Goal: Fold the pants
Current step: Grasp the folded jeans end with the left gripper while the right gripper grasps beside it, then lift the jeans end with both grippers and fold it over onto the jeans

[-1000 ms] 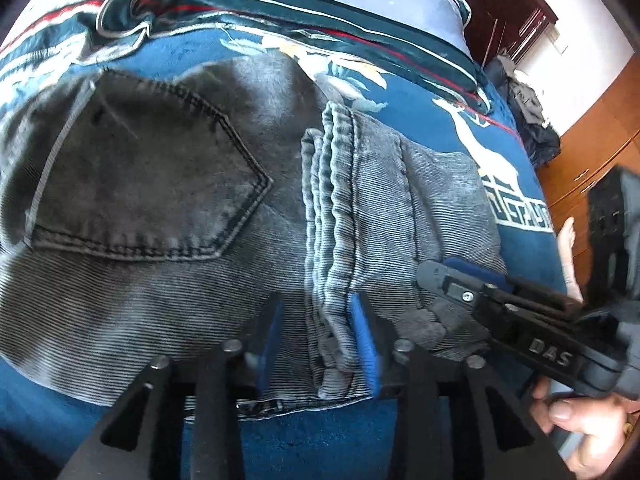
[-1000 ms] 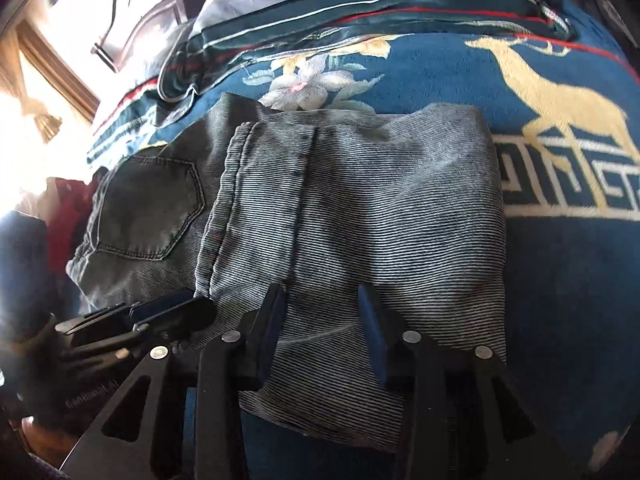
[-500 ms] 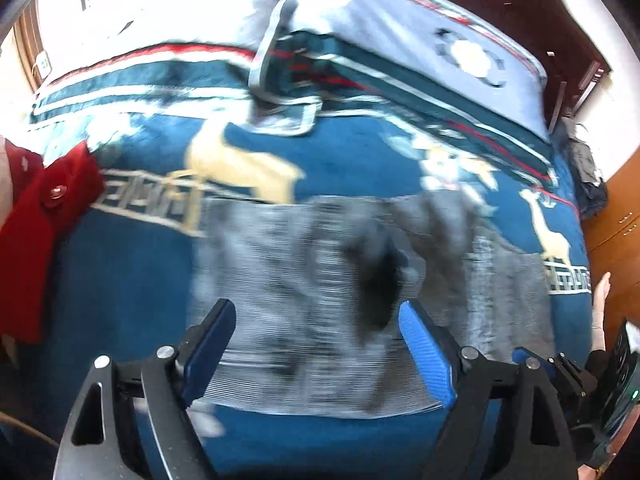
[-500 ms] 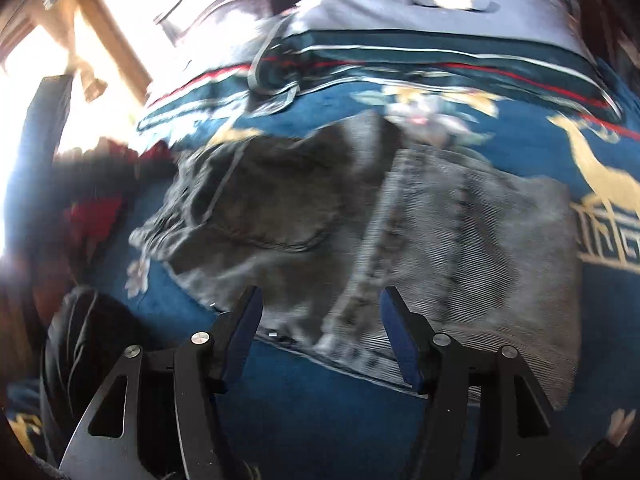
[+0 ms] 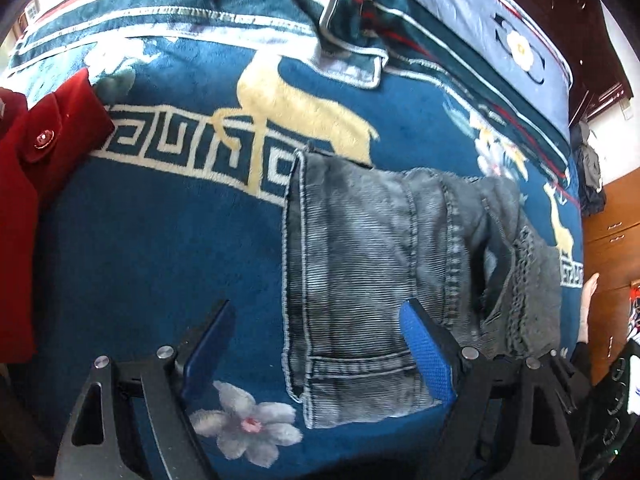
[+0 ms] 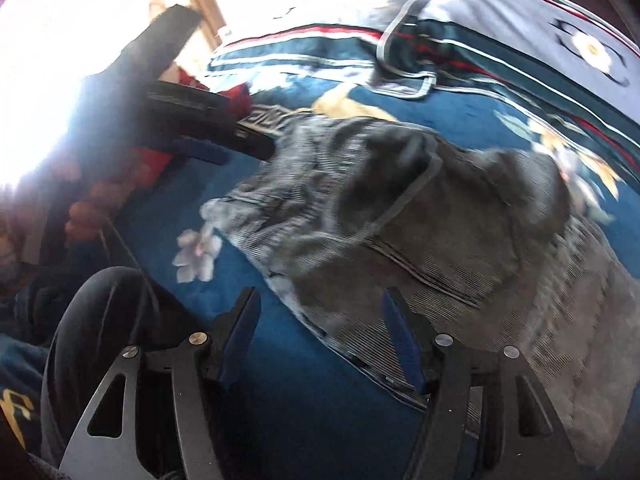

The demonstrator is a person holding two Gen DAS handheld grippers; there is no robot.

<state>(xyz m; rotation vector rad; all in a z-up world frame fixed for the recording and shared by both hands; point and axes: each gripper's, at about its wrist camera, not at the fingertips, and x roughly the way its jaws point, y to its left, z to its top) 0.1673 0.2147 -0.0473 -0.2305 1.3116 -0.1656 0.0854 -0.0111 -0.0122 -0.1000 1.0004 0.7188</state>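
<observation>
The grey washed jeans (image 5: 380, 272) lie folded in a compact bundle on the blue patterned blanket (image 5: 152, 248). My left gripper (image 5: 316, 348) is open and empty, above the blanket at the bundle's near left edge, its right pad over the denim. In the right wrist view the jeans (image 6: 440, 216) are blurred, back pocket up. My right gripper (image 6: 320, 340) is open and empty, just off the bundle's near edge. The left gripper also shows in the right wrist view (image 6: 208, 132), at the far left of the jeans.
A red garment (image 5: 28, 184) lies at the blanket's left edge. A folded striped quilt and pillow (image 5: 440, 32) sit at the head of the bed. Wooden drawers (image 5: 612, 240) stand to the right. Dark clothing (image 6: 100, 320) lies near the right gripper.
Both grippers have let go of the folded jeans, opened wide and pulled back. The left one swung toward the bundle's left end.
</observation>
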